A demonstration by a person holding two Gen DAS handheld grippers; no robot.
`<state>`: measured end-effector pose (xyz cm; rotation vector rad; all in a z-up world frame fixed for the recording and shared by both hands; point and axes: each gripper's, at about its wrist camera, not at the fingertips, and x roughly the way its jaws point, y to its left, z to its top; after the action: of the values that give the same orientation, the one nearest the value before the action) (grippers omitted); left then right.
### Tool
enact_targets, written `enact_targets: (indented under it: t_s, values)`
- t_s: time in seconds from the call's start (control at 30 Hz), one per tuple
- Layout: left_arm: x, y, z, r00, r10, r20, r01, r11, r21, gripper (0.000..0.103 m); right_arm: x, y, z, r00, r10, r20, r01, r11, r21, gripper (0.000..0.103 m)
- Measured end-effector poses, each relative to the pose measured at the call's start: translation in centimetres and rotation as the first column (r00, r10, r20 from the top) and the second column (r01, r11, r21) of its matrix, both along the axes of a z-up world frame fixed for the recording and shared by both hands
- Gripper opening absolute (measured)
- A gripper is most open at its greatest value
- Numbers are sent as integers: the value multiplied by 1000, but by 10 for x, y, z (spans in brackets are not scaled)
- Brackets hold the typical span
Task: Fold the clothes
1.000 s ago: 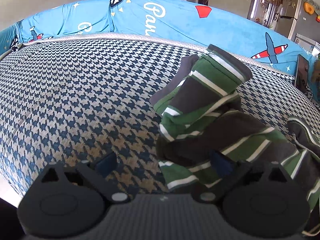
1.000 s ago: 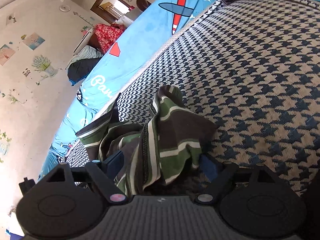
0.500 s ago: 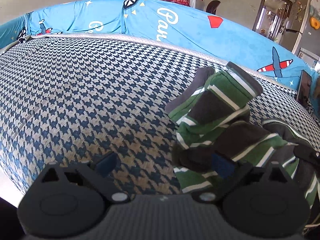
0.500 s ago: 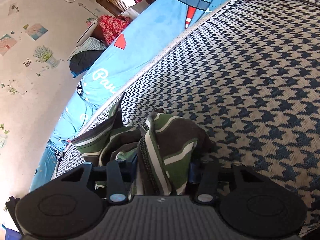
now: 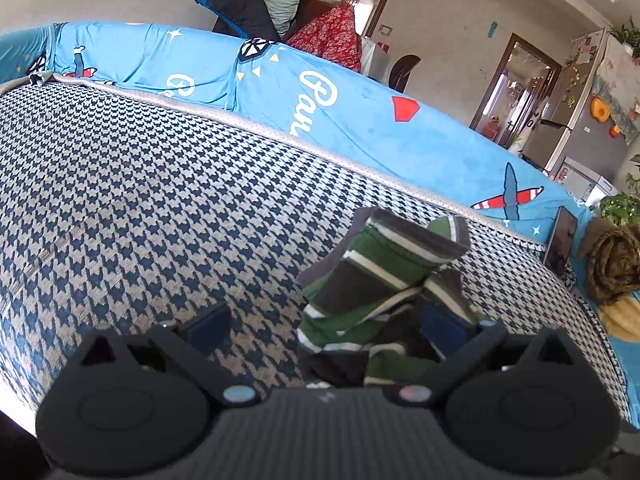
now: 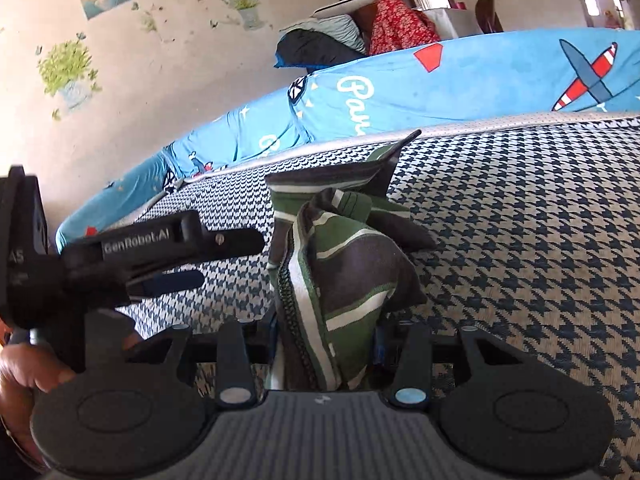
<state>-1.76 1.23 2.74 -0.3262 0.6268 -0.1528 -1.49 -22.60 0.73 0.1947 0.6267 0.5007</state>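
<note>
Houndstooth bed [image 5: 120, 200]: right fingers [image 6: 384, 348] clench striped garment [image 6: 344, 272]; left fingers [image 5: 208, 326] released beside it.

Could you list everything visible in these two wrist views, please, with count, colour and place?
striped garment: one, green, dark grey and white, bunched on the houndstooth surface.
houndstooth surface: one, navy and beige, filling the foreground.
blue printed cover: one, bright blue with planes and white lettering, along the far edge.
piled clothes: one heap, dark, pale and red floral, behind the cover.
wall stickers: several, green plants and pictures, on the beige wall.
brown bundle: one, far right.
fridge: one, grey, right background.
left gripper: one, black with blue pads, open, at the garment's edge.
right gripper: one, black, shut on the garment.
hand: one, holding the left gripper's handle.
</note>
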Motion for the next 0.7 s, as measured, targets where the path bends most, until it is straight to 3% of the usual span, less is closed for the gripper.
enact_targets:
  t_s: [0.2, 0.33, 0.5, 0.7]
  values:
    - [-4, -9, 7, 996, -79, 43, 80, 997, -11, 103, -15, 26, -5, 993, 88, 79, -76, 986, -149, 41]
    - [-4, -16, 2, 992, -121, 22, 121, 993, 5, 103, -19, 36, -9, 987, 128, 101, -107, 975, -193, 42]
    - [8, -16, -15, 994, -74, -74, 78, 996, 47, 103, -19, 36, -5, 984, 147, 105, -121, 968, -218, 49]
    - [11, -14, -22, 994, -45, -103, 52, 997, 65, 103, -17, 29, 5, 985, 151, 83, -129, 964, -231, 51]
